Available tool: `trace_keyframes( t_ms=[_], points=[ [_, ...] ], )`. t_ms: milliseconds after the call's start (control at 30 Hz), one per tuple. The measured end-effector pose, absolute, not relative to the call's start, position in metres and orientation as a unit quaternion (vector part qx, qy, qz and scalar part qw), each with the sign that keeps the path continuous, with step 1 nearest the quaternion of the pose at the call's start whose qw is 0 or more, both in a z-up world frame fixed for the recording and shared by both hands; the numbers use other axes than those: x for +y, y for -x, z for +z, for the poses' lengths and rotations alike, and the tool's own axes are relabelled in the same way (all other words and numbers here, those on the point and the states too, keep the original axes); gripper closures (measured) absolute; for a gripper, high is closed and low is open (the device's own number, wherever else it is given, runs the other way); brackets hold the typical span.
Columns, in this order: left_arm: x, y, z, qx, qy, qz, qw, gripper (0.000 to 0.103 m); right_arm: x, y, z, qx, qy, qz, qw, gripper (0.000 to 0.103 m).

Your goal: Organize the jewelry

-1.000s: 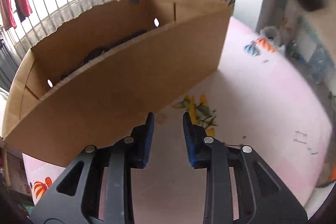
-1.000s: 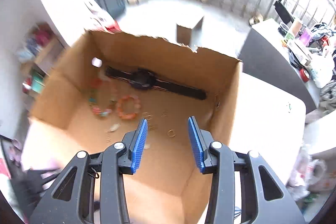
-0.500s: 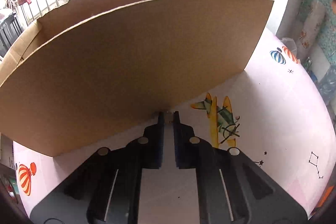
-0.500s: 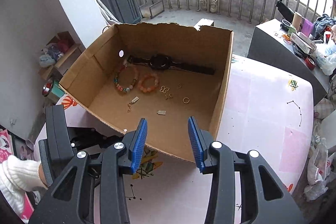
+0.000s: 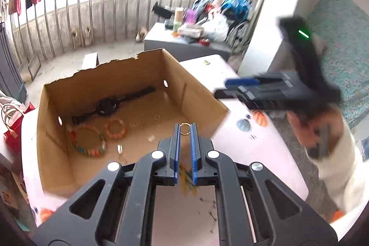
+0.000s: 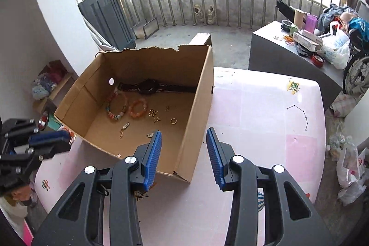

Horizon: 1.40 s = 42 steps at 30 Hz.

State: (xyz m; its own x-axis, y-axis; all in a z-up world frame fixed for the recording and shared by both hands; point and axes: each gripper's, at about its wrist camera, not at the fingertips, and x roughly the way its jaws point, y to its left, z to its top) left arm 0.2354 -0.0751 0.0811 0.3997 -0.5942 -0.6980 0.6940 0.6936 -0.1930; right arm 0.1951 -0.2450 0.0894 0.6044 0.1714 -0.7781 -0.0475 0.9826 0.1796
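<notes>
You are holding a small gold ring [image 5: 184, 131] at the tips of the left claw [image 5: 184, 130], whose blue pads [image 5: 176, 149] are closing tight on it. The ring is hanging above the near edge of the open cardboard box [image 5: 200, 93]. Inside the box, a black watch [image 6: 147, 87] is lying along the far wall, with a multicoloured bead bracelet [image 6: 115, 107] and an orange bead bracelet [image 6: 138, 108] sitting just beside each other in front of it. A second gold ring [image 6: 173, 121] and several small charms [image 6: 153, 112] are lying scattered on the box floor nearer you. The box is resting on the pink patterned surface [image 6: 265, 107]. The right claw [image 6: 183, 156] is standing partly open with nothing between its pads, poised over the box's near right corner. In the left wrist view, your right hand [image 5: 309, 128] is appearing blurred to the right of the box.
</notes>
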Motion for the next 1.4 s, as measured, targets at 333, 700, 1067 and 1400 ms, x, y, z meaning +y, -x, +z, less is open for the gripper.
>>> trace_keyframes(
  t_ms=[333, 700, 1067, 1400],
  points=[
    [-0.204, -0.399, -0.043, 0.689, -0.068, -0.312, 0.65, 0.095, -0.271, -0.189, 0.076, 0.437, -0.139, 0.026, 0.888, 0.063],
    [-0.144, -0.319, 0.08, 0.473, -0.105, -0.285, 0.827, 0.08, -0.245, -0.156, 0.104, 0.407, -0.128, 0.054, 0.903, 0.063],
    [-0.048, -0.18, 0.122, 0.356, -0.077, -0.27, 0.891, 0.077, -0.165, -0.091, 0.096, 0.367, -0.041, 0.112, 0.923, 0.063],
    [0.004, -0.136, 0.081, 0.349, -0.068, -0.216, 0.909, 0.071, -0.174, -0.087, 0.082, 0.352, -0.028, 0.053, 0.934, 0.056]
  ],
)
